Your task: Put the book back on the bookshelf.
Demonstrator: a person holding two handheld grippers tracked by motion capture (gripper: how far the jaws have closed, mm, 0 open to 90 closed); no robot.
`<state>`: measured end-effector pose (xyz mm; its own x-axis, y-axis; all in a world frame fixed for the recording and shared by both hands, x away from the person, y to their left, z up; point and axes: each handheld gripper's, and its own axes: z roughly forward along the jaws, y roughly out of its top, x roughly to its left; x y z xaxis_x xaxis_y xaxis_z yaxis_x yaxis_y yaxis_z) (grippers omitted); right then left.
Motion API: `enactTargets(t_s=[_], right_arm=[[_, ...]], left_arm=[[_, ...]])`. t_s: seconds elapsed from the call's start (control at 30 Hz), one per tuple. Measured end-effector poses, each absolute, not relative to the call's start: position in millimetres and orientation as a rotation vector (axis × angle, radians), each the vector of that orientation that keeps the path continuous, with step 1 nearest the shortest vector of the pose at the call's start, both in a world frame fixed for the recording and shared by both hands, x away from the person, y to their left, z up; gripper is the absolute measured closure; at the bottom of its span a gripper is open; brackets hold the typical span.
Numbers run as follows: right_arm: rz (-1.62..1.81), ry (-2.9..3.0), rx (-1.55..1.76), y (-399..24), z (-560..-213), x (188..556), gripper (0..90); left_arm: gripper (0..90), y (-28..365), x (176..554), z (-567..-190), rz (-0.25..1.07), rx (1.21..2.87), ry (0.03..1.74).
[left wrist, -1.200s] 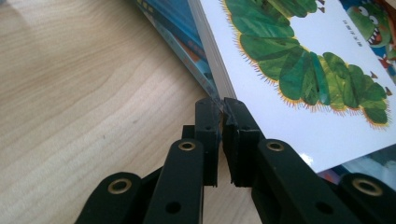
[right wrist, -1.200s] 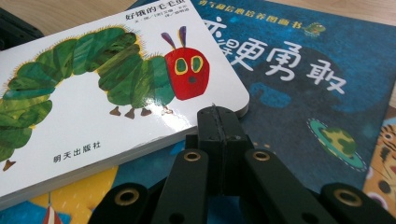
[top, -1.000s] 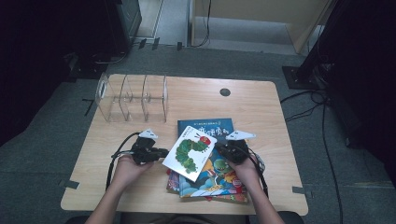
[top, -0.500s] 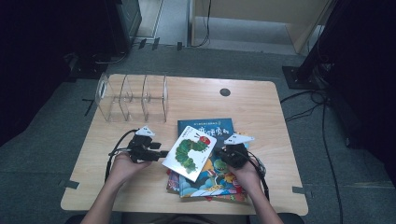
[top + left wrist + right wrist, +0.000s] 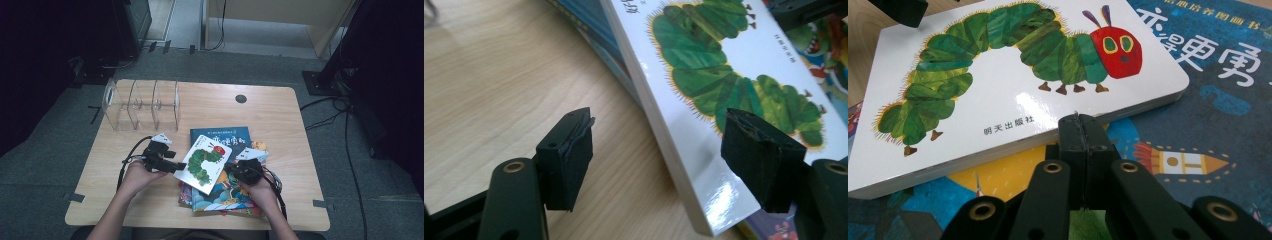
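From the high view, the white caterpillar book [image 5: 204, 162] lies askew on top of the stack of books [image 5: 227, 192] near the table's [image 5: 210, 107] near edge, with the left gripper [image 5: 175, 166] at its left edge, the right gripper [image 5: 239, 170] at its right, and the clear divider rack [image 5: 142, 105] standing empty at the far left. In the left gripper view the jaws have just been opening and stand wide, the book's edge [image 5: 684, 160] between the pads but untouched. In the right gripper view the jaws are pressed together on nothing, tips just under the book's [image 5: 1013, 95] near edge, so I judge nothing is filed yet and the lift into the rack remains.

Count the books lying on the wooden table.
3 for certain: the white caterpillar board book on top, the dark blue book behind it, and the colourful picture book underneath. More may be hidden in the stack.
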<state>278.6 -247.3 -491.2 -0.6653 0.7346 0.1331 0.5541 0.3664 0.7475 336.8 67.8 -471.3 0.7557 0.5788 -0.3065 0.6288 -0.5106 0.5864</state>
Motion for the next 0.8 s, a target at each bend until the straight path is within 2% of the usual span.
enactTargets(t_s=[0.67,0.8], right_arm=[[1.235,2.393,1.166,-229,-494,284,90.0],[1.238,2.394,1.165,-226,-494,285,90.0]], left_arm=[[25.9,59,349,-484,-0.259,2.234,0.946],[21.8,56,352,-486,-0.292,2.249,0.943]])
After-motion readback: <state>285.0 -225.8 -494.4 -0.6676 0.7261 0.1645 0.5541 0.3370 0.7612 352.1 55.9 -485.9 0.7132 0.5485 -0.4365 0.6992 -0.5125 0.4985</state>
